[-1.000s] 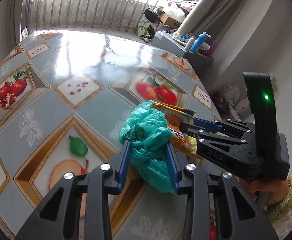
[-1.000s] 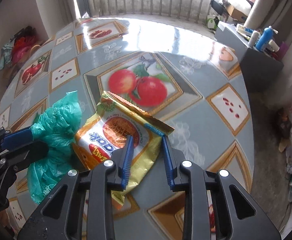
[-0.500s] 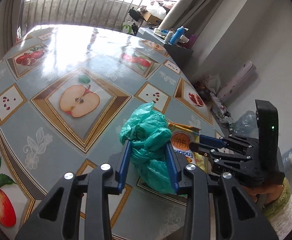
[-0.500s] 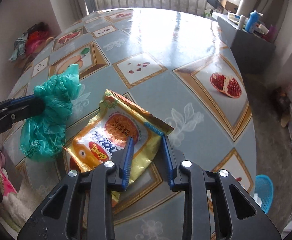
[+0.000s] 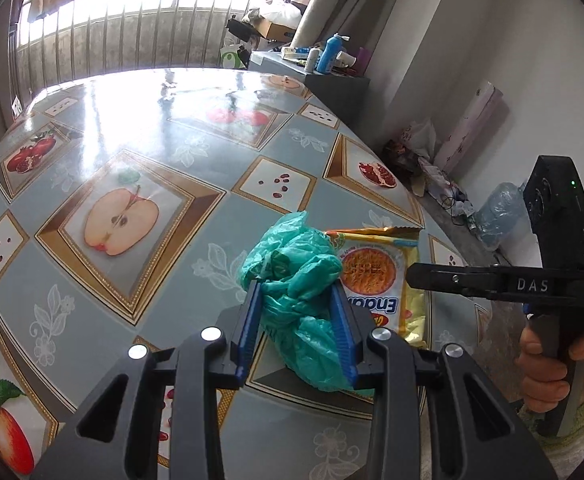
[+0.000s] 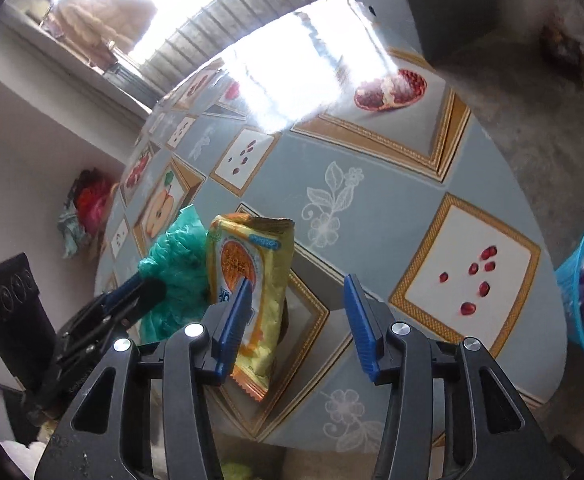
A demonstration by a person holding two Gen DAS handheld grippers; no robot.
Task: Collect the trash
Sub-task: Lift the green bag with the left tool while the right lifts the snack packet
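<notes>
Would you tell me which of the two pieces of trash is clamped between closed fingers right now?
The crumpled green plastic bag, squeezed on both sides by the left gripper. The yellow snack wrapper touches only one finger of the open right gripper.

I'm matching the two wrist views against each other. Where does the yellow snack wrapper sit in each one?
Left wrist: yellow snack wrapper right of centre, just beyond the green plastic bag.
Right wrist: lower left of centre, against the right gripper's left finger.
Shared landmark: the green bag beside it.
</notes>
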